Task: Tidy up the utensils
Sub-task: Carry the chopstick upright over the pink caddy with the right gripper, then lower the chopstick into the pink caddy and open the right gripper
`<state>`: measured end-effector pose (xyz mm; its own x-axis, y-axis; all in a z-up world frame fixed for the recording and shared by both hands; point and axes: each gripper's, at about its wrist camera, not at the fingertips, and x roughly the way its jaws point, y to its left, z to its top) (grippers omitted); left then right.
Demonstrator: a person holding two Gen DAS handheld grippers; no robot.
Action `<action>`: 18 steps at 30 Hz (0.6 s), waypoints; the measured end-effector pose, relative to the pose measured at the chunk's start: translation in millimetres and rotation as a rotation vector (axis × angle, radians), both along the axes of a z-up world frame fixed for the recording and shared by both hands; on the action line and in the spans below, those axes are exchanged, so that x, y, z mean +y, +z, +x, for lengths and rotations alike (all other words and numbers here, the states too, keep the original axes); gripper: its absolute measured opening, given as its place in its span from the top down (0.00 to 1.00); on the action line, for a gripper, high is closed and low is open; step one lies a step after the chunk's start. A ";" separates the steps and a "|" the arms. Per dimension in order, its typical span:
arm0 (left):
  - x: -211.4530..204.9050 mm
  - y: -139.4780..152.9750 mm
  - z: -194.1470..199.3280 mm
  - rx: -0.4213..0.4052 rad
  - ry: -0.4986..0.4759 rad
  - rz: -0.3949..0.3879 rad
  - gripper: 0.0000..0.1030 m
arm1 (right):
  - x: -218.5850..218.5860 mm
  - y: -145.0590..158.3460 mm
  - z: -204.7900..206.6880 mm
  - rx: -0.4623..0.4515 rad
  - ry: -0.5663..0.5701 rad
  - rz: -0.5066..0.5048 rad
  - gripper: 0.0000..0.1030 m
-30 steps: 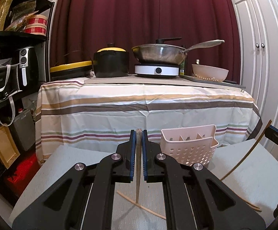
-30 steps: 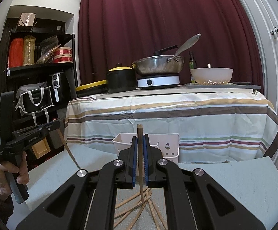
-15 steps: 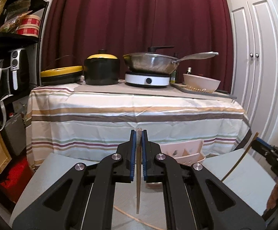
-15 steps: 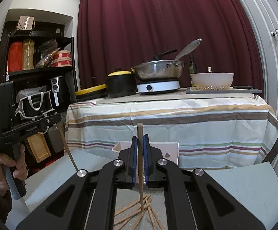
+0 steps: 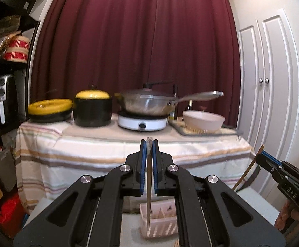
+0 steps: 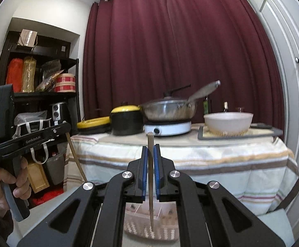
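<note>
Wooden chopsticks, 1 in each gripper. Left gripper (image 5: 149,144) is clamping fully down on a chopstick (image 5: 148,185), blue pads (image 5: 142,164) pressing it from both sides; the stick is standing upright, top end poking just above the pads, lower end hanging free in front of the pink basket (image 5: 165,224).

Right gripper (image 6: 151,150) is doing the same: pinched tight on a second chopstick (image 6: 150,185), upright, tip hanging over the basket's (image 6: 165,226) perforated front wall. Cannot tell whether either tip is touching the basket.

Basket is sitting on the grey tabletop (image 5: 256,205), directly below both grippers and in front of the striped tablecloth (image 5: 87,156). Dividers are showing inside it.

A hand (image 6: 3,187) is gripping the left gripper's handle, left of the basket in the right wrist view.

Behind the basket, on the tablecloth: 2 yellow-lidded black pots (image 5: 92,109), a steel pan (image 5: 147,103) on a white hotplate (image 5: 142,122), a white bowl (image 5: 204,120) on a dark tray. Left wrist view is slightly blurred.
</note>
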<state>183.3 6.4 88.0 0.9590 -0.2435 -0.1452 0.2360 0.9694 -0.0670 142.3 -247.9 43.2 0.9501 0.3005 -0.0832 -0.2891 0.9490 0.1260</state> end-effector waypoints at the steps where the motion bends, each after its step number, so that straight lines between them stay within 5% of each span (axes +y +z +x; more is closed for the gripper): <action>1: -2.0 5.1 4.8 -0.014 -0.003 -0.009 0.94 | -1.1 3.3 4.3 -0.010 -0.005 0.000 0.94; 8: -18.2 10.6 33.5 -0.044 -0.013 -0.051 0.94 | -2.1 0.4 38.2 -0.029 -0.034 -0.001 0.94; 18: -21.4 -54.7 77.5 0.112 -0.001 -0.041 0.94 | -3.4 -56.2 89.7 0.070 -0.051 0.009 0.94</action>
